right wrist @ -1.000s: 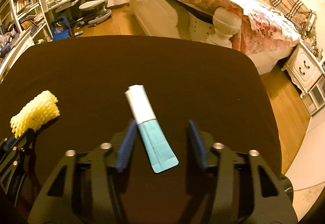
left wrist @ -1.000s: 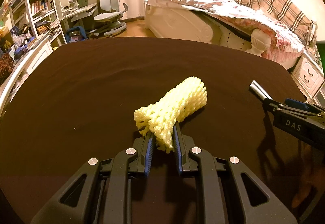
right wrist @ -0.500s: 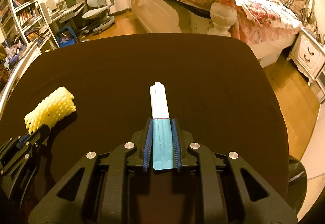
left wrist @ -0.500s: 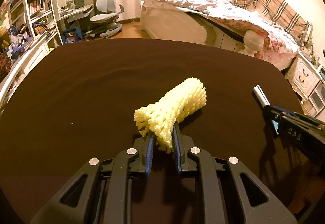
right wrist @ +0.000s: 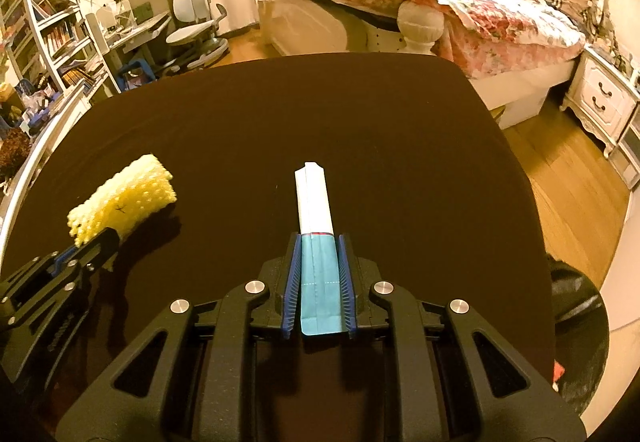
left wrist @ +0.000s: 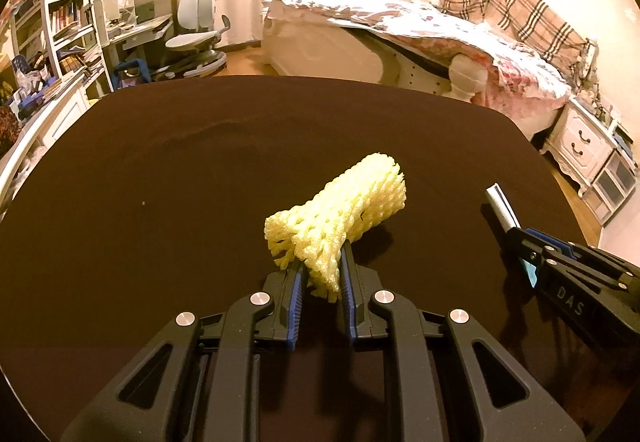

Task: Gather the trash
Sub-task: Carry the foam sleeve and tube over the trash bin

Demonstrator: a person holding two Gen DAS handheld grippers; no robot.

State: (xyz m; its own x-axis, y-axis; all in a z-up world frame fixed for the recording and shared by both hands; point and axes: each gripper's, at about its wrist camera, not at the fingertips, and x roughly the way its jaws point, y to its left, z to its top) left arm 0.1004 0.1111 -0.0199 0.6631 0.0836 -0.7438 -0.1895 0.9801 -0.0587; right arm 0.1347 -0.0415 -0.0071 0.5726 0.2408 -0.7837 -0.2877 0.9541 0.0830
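My left gripper (left wrist: 323, 262) is shut on the near end of a yellow foam net sleeve (left wrist: 344, 209) and holds it a little above the dark brown table (left wrist: 160, 181). The sleeve also shows in the right wrist view (right wrist: 124, 199), with the left gripper (right wrist: 100, 242) behind it. My right gripper (right wrist: 319, 242) is shut on a white and teal wrapper (right wrist: 316, 226), which sticks out forward between the fingers. In the left wrist view the right gripper (left wrist: 516, 238) is at the right with the wrapper's white tip (left wrist: 502, 205).
The table's right edge (right wrist: 532, 201) drops to a wooden floor. A black bag (right wrist: 580, 326) sits low beyond the right edge. A bed (right wrist: 400, 1), a nightstand (right wrist: 604, 97), a desk chair (right wrist: 196, 29) and bookshelves (right wrist: 52, 29) stand around.
My right gripper closed on the wrapper, which lay loose between open fingers a second ago, and lifted it. My left gripper has raised the foam sleeve slightly.
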